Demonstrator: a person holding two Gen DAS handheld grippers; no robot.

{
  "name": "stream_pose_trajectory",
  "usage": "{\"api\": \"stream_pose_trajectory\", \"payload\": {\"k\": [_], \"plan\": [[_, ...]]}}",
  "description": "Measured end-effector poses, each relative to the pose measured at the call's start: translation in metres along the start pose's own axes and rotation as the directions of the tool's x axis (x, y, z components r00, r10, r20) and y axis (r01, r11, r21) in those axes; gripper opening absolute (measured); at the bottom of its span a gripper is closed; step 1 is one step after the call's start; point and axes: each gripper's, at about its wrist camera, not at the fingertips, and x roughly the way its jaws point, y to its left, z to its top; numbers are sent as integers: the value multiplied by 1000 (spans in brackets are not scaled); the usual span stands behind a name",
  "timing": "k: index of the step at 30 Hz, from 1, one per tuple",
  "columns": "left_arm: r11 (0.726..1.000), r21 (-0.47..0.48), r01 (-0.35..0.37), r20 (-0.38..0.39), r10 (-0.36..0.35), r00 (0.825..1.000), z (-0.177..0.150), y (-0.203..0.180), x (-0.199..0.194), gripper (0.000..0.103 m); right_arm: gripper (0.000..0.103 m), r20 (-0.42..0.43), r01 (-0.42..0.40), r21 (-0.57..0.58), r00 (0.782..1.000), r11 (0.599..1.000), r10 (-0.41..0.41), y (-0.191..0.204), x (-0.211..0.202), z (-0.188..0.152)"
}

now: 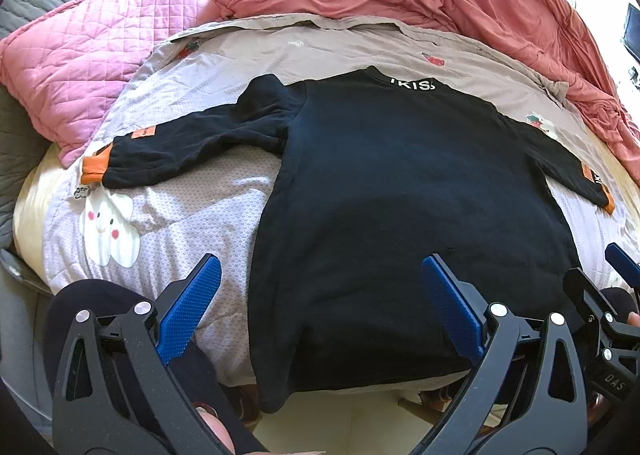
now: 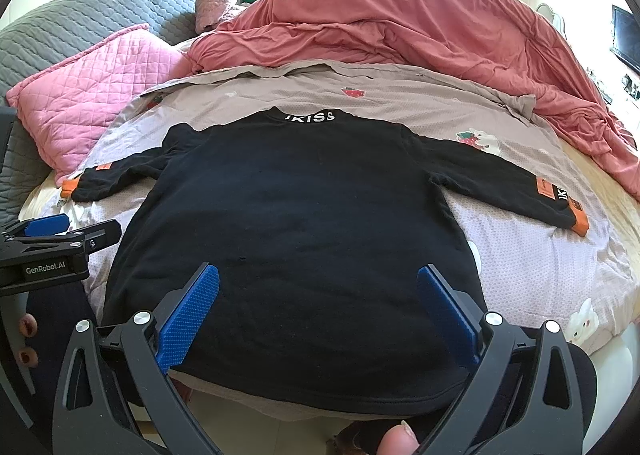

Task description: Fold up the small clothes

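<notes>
A small black sweatshirt with orange cuffs and white collar lettering lies flat, back up, on the bed; its hem hangs over the near edge. It also shows in the right wrist view. Both sleeves are spread out, left cuff and right cuff. My left gripper is open and empty above the hem's left corner. My right gripper is open and empty above the middle of the hem. The right gripper's edge shows in the left wrist view.
A grey-lilac printed sheet covers the bed. A pink quilted pillow lies at the left, a bunched salmon duvet at the back and right, and a grey quilted headboard behind. The floor shows below the bed edge.
</notes>
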Motion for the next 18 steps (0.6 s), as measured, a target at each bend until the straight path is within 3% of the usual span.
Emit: {"api": "stream_pose_trajectory", "payload": {"k": [18], "plan": [[1000, 1, -1, 1, 1, 1000, 1, 0, -1, 94, 99, -1, 0, 0, 1000, 1000, 0, 0, 1, -1]]}}
